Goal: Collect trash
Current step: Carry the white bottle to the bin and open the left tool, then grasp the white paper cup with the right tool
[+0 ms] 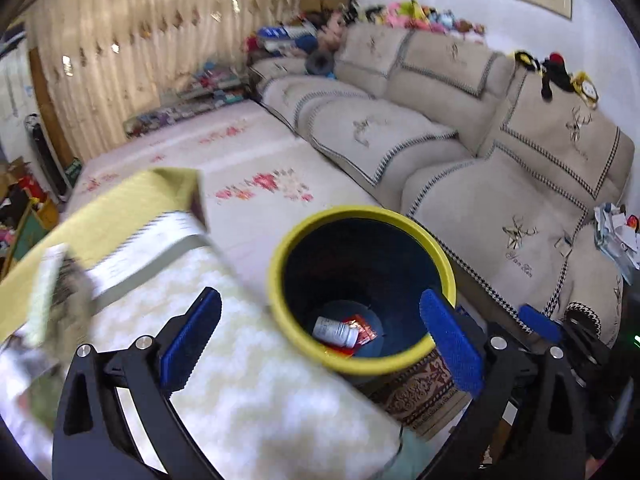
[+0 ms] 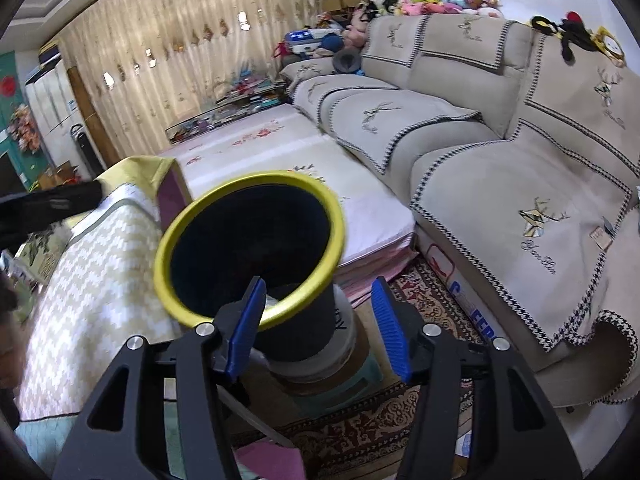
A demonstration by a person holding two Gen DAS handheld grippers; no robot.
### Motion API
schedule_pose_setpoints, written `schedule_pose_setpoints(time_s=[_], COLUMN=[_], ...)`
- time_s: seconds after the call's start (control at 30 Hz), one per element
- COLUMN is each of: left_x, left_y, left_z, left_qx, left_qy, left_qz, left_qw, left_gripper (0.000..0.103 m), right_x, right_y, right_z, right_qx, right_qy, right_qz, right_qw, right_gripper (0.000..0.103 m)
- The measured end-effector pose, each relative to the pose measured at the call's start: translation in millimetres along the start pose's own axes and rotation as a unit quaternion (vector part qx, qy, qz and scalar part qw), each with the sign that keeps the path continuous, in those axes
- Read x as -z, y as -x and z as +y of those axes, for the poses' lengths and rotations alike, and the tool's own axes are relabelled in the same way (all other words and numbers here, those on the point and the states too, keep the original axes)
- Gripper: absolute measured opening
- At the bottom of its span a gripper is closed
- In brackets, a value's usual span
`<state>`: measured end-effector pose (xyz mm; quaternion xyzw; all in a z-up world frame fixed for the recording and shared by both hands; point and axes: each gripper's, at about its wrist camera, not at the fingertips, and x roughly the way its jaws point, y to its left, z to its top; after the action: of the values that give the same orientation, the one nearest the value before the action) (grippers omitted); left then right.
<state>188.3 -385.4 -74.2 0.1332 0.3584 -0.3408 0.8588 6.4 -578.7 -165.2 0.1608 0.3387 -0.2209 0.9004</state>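
The dark, yellow-rimmed round trash bin (image 1: 362,288) stands beside the counter's (image 1: 248,396) near edge, directly ahead of both empty, spread claws: left claw (image 1: 320,340), right claw (image 2: 318,328). Inside lie a white bottle (image 1: 335,331) and red wrapper (image 1: 362,330).

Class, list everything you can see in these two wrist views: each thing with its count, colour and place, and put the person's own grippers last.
bin: one, dark with yellow rim, beside the table.
bottle: one, white, lying in the bin.
wrapper: red, count unclear, beside the bottle.
table: one, pale zigzag cloth, left of the bin.
sofa: one, beige, right.
plush toys: many, mixed colours, along the sofa back.
rug: one, patterned brown, on the floor.
left gripper: open.
right gripper: open.
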Motion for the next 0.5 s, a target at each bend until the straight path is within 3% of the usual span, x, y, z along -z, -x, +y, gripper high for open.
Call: schedule_pose_setpoints(time_s=[0.17, 0.27, 0.4, 0.5], left_x=[42.2, 74.9, 118.0, 151.0], left_y=[81.7, 130.2, 189.7, 228.7], left_z=[43.8, 79.4, 125.3, 162.4], left_qx=[-0.021, -0.058, -0.136, -0.19], left_qy=[0.042, 0.07, 0.101, 0.136], left_qz=[-0.033, -0.047, -0.062, -0.071], left_qw=[0.9984, 0.9947, 0.9836, 0.9699], left_gripper=[0.098, 0.098, 0.098, 0.098], right_x=[6.2, 11.3, 21.4, 33.1], right_y=[9.2, 17.1, 27.5, 38.2], right_z=[38.7, 70.5, 117.8, 166.0], right_qx=[-0.027, -0.048, -0.078, -0.122], right_qy=[0.035, 0.062, 0.1, 0.134], right_qz=[0.0, 0.0, 0.005, 0.012], right_qw=[0.999, 0.997, 0.992, 0.983], right_gripper=[0.053, 0.053, 0.053, 0.053])
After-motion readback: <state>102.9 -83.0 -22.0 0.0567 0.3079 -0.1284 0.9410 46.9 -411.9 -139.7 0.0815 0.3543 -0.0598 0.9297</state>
